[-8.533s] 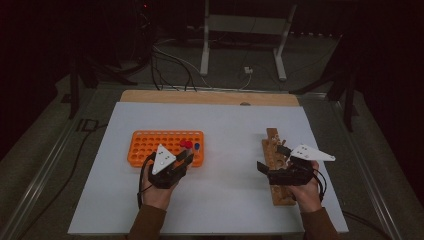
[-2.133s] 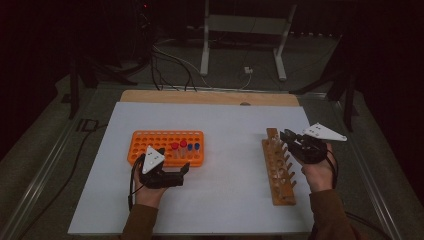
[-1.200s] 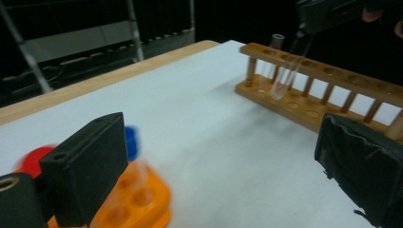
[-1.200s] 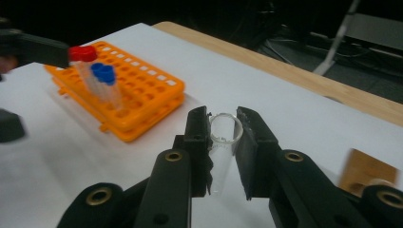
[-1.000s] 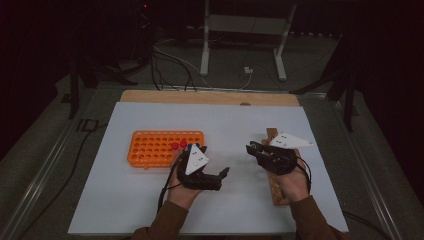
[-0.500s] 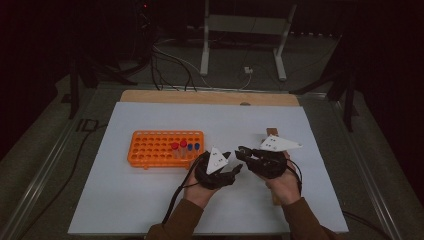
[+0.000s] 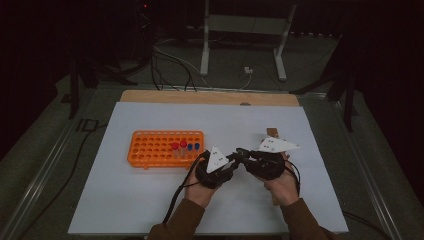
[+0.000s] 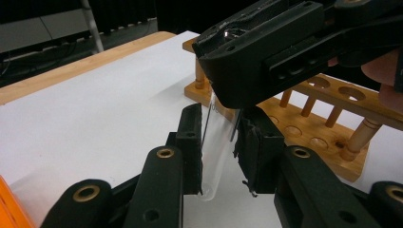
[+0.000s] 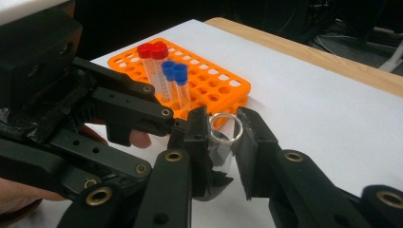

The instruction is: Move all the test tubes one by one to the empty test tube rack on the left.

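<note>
Two grippers: left gripper [image 8: 219,156] and right gripper [image 9: 223,142] both clamp one clear glass tube [image 8: 215,152].
Right gripper view: tube's open rim, orange rack [image 9: 216,88] behind.
Left gripper view: wooden rack [image 8: 328,118] behind.

The clear glass test tube [image 8: 216,142] is uncapped and empty, with its open rim [image 9: 223,128] up. It stands nearly upright above the white table.

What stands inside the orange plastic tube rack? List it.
The orange plastic tube rack holds four clear tubes at one end: two red-capped tubes and two blue-capped tubes. Its other holes look empty. The tubes' lower ends sit hidden inside the rack.
</note>
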Motion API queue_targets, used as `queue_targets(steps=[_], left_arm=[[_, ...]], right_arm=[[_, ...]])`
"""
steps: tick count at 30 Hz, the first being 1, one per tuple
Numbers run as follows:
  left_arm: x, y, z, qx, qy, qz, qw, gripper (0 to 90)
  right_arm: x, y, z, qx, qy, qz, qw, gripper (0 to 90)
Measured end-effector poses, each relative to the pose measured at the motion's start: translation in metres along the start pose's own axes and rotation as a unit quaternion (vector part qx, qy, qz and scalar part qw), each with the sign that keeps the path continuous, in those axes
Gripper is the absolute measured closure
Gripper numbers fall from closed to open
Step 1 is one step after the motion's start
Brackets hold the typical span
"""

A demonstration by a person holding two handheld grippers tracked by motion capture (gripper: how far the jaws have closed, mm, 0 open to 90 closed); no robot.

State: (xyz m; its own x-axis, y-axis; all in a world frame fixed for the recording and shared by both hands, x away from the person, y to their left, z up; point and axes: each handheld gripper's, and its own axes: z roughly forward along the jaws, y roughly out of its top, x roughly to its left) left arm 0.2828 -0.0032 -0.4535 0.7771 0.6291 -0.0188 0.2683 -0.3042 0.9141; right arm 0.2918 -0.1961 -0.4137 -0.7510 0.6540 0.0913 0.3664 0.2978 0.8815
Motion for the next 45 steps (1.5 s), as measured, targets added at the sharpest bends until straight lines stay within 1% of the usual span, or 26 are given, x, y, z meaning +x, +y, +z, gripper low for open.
queue_targets(steps=[5, 9, 11, 13, 16, 18, 24, 26, 28, 35, 38, 40, 45], left_arm=[[0.000, 0.000, 0.000, -0.004, -0.002, 0.002, 1.0000, 72.1], [-0.003, -0.001, 0.000, -0.002, -0.004, 0.010, 0.9999, 75.4], [-0.002, -0.001, 0.001, -0.002, -0.004, 0.008, 1.0000, 75.8], [0.000, -0.001, 0.001, -0.001, -0.003, 0.005, 1.0000, 76.0], [0.004, -0.003, -0.001, -0.002, 0.002, -0.004, 1.0000, 76.0], [0.006, -0.004, -0.002, -0.002, 0.005, -0.007, 1.0000, 76.0], [0.011, -0.006, -0.007, -0.002, 0.011, -0.014, 0.9998, 76.0], [0.012, -0.007, -0.009, -0.004, 0.012, -0.016, 0.9998, 76.0], [0.014, -0.007, -0.011, -0.005, 0.014, -0.016, 0.9998, 76.0], [0.020, -0.009, -0.020, -0.008, 0.019, -0.024, 0.9995, 76.0], [0.022, -0.011, -0.024, -0.008, 0.021, -0.028, 0.9994, 76.0], [0.024, -0.012, -0.027, -0.007, 0.023, -0.026, 0.9994, 76.0], [0.030, -0.013, -0.036, -0.012, 0.027, -0.034, 0.9990, 76.0]], right_arm=[[-0.001, 0.000, -0.001, -0.001, 0.001, -0.002, 1.0000, 75.9], [-0.001, 0.000, -0.001, 0.000, 0.002, -0.001, 1.0000, 75.7], [-0.001, 0.000, -0.001, 0.000, 0.003, 0.000, 1.0000, 74.7], [-0.002, 0.000, -0.001, -0.003, 0.005, 0.003, 1.0000, 67.0], [-0.004, -0.001, -0.003, -0.009, 0.007, 0.004, 0.9999, 49.6], [-0.006, -0.001, -0.003, -0.007, 0.008, 0.010, 0.9999, 41.7], [-0.011, -0.005, -0.004, -0.011, -0.020, 0.016, 0.9996, 20.2], [-0.012, -0.007, -0.004, -0.010, -0.029, 0.020, 0.9993, 15.1], [-0.014, -0.009, -0.005, -0.012, -0.035, 0.020, 0.9991, 14.1], [-0.022, -0.017, -0.010, -0.011, -0.050, 0.026, 0.9983, 3.6], [-0.026, -0.021, -0.013, -0.015, -0.049, 0.030, 0.9983, 0.3], [-0.027, -0.023, -0.015, -0.015, -0.054, 0.032, 0.9979, 0.0], [-0.033, -0.028, -0.020, -0.014, -0.062, 0.038, 0.9973, 0.0]])
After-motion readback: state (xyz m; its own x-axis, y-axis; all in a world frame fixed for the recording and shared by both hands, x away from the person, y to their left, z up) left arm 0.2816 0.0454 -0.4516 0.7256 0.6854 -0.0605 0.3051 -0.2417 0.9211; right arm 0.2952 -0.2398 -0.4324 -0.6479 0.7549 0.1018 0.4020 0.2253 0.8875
